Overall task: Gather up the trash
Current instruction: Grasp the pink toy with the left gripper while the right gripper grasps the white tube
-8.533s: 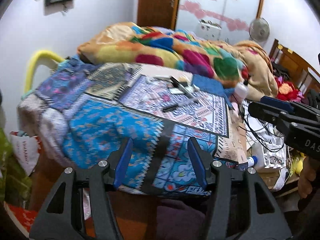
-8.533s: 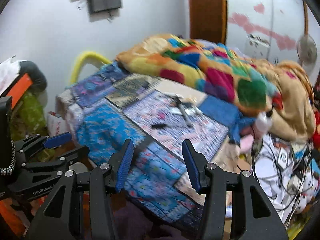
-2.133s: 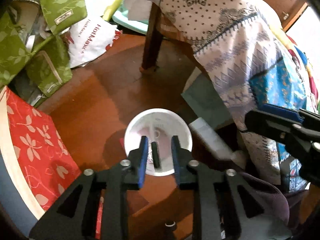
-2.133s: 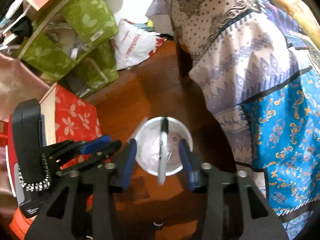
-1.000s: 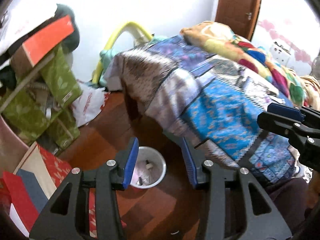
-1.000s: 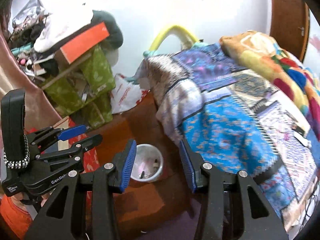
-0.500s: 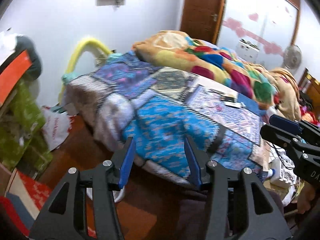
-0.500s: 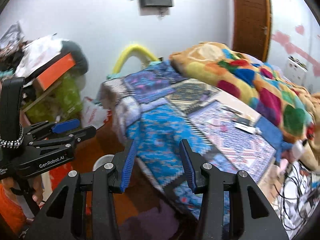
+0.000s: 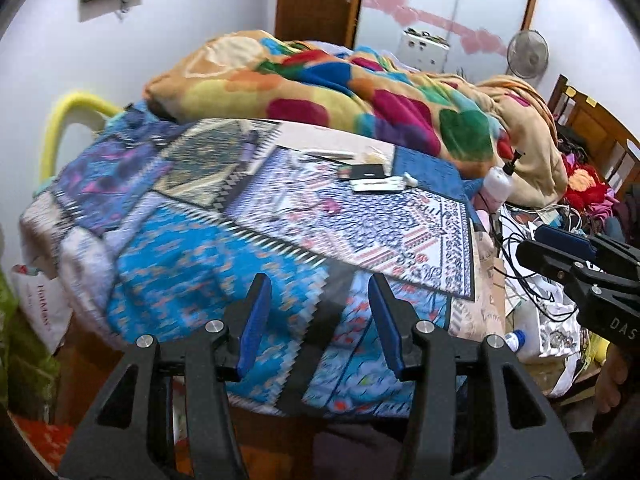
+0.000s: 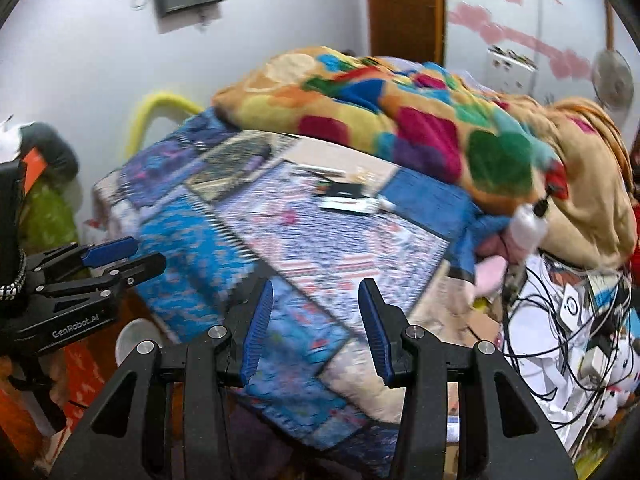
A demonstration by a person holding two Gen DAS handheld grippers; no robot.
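Both the left gripper [image 9: 316, 320] and the right gripper [image 10: 316, 324] are hovering with jaws wide and empty. The remaining trash [image 9: 374, 185], flat light scraps, is lying far back on the bed [image 9: 200, 264]; it is probably flimsy, so pinching an edge seems best.

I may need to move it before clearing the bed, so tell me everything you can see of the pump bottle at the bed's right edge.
The pump bottle is small, whitish to pale pink, and looks like plastic, with a black pump head on top. It stands roughly upright, leaning slightly, at the right edge of the bed, against the tan part of the colourful blanket and beside the blue cloth. Pink fabric and tangled cables lie just below it. Its base is hidden. Neither gripper touches it.
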